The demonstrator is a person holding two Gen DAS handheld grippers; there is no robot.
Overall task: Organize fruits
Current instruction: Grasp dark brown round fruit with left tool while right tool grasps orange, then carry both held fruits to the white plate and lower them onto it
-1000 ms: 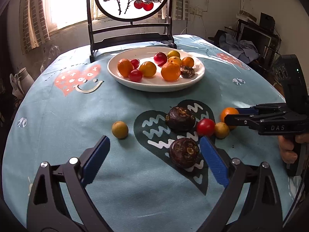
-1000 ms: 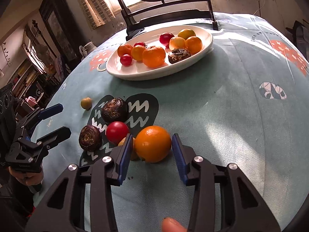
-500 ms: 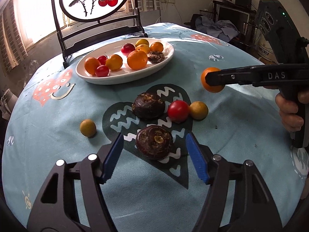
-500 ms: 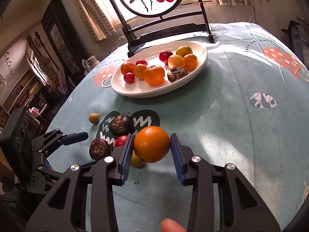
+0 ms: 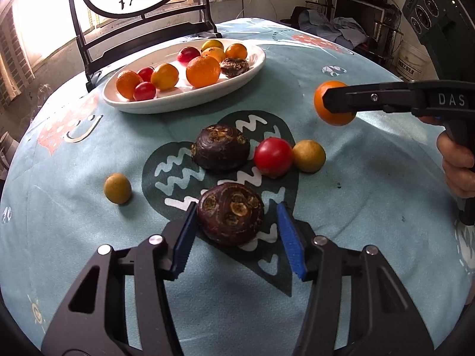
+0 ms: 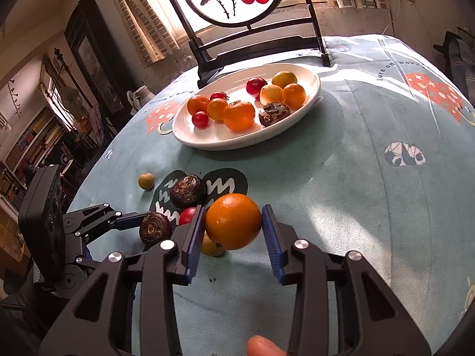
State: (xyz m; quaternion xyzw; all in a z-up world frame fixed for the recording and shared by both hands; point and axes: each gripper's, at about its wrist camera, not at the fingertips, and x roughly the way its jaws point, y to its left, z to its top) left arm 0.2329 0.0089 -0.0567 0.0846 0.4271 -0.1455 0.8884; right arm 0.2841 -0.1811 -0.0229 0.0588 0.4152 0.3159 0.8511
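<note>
The left gripper, low in the centre of the left wrist view, has just been closing its jaws around the nearer dark brown, knobbly round fruit, which sits on the dark heart print of the pale blue tablecloth; the left blue pad looks to be at its flank while a sliver of cloth still shows before the right pad, so it does not seem to be gripped yet. This fruit looks hard-shelled, rough and light, so it should not slip, though its flattened shape suggests taking it across the widest middle rather than near the crown. The right gripper, at lower centre of the right wrist view, is clamped on a smooth round orange fruit held clear of the cloth; its skin is likely glossy and slightly yielding, so a gentle squeeze across the equator suits it. Above the left gripper lie a second dark brown knobbly fruit, a small red tomato touching a yellow-green round fruit, and another yellow-green fruit alone at left. The white oval ceramic plate, in the upper left of that view, already holds oranges, tomatoes and one dark fruit, with bare space along its near side.
</note>
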